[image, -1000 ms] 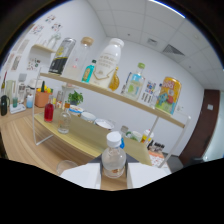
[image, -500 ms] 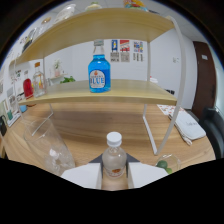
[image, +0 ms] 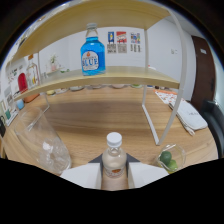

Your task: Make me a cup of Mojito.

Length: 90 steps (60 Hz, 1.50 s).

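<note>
Between the white tongs (image: 114, 172), clamped on it upright so nothing spills, a small clear white-capped bottle (image: 114, 159) hovers over the wooden bench (image: 105, 120) beside a clear tumbler (image: 42, 142).

Camera rides low over the table (image: 100, 122), facing the shelf (image: 115, 77).

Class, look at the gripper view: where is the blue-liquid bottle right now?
The blue-liquid bottle stands upright on the pale wooden shelf, beyond the gripper, whose fingers hold a white-capped clear bottle.
</note>
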Tool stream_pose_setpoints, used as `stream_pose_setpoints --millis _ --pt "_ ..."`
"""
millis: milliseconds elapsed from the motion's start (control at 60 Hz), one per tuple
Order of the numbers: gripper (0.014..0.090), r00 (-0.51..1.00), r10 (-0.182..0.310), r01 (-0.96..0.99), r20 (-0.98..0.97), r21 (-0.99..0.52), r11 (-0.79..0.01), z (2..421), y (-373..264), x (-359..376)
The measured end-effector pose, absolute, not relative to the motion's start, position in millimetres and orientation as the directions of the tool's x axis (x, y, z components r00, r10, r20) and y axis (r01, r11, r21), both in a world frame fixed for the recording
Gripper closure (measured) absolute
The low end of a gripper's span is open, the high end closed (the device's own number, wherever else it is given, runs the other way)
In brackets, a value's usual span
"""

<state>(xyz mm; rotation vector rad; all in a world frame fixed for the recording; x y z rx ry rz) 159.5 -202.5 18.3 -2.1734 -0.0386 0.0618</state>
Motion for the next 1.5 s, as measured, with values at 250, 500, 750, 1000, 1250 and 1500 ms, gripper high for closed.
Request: stream_pose_setpoints --millis 250,500,750,1000,1250,1500 --pt "0.0445 0.999 0.022 -0.012 -0.031 -0.814 -0.581 29 -218 162" --pt "0.0185 0.998 -0.051 -0.005 0.024 -0.871 -0.491 106 -263 156" --pt "0.0194 0.999 -0.048 -0.032 -0.01 -0.874 -0.484 141 -321 95" --pt "0.0185 1.0 0.027 0.001 -0.015 -0.861 -0.508 132 -347 33" --pt "0.0182 0.995 0.096 0.046 0.003 -0.895 -0.443 204 -332 -37" --pt "0.0179 0.994 0.102 0.0 -0.033 -0.953 -0.303 328 -267 -106"
